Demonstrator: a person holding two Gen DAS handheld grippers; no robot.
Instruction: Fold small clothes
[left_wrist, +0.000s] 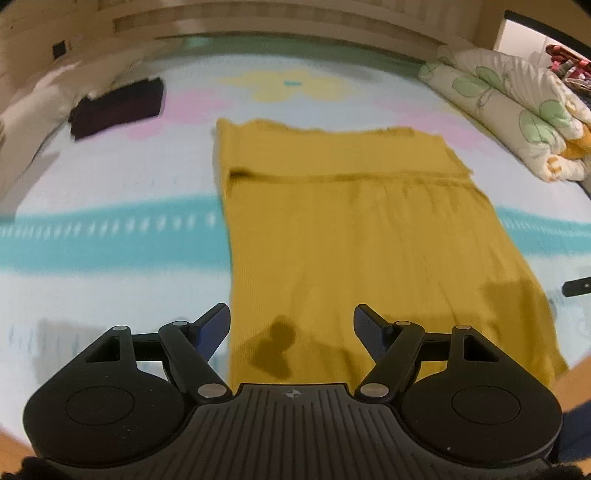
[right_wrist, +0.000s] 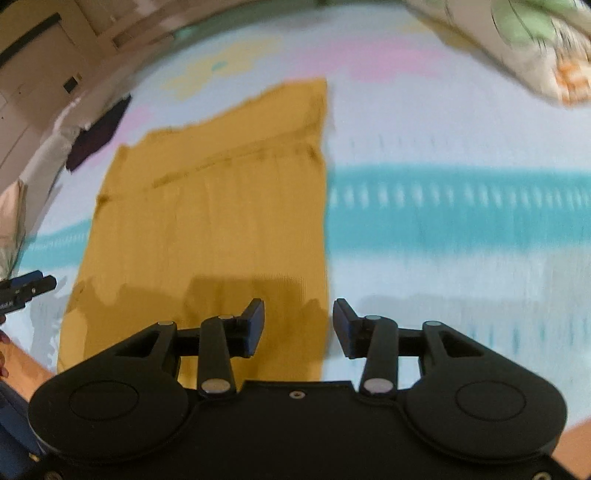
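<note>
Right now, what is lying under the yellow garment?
The yellow garment lies flat on a pale blue bed cover with a teal stripe. The stripe passes beneath it; that covered stretch cannot be seen.

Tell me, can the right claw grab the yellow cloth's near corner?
Probably yes. The right claw hangs open and empty just over the yellow cloth, right above its near right edge, and nothing lies between them on the bed sheet.

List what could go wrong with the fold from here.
1. Both tongs, left and right, stand open and hold nothing, so the yellow garment lies loose and its fold may slip.
2. The pictures are blurred, so the next grasp could miss an edge.
</note>
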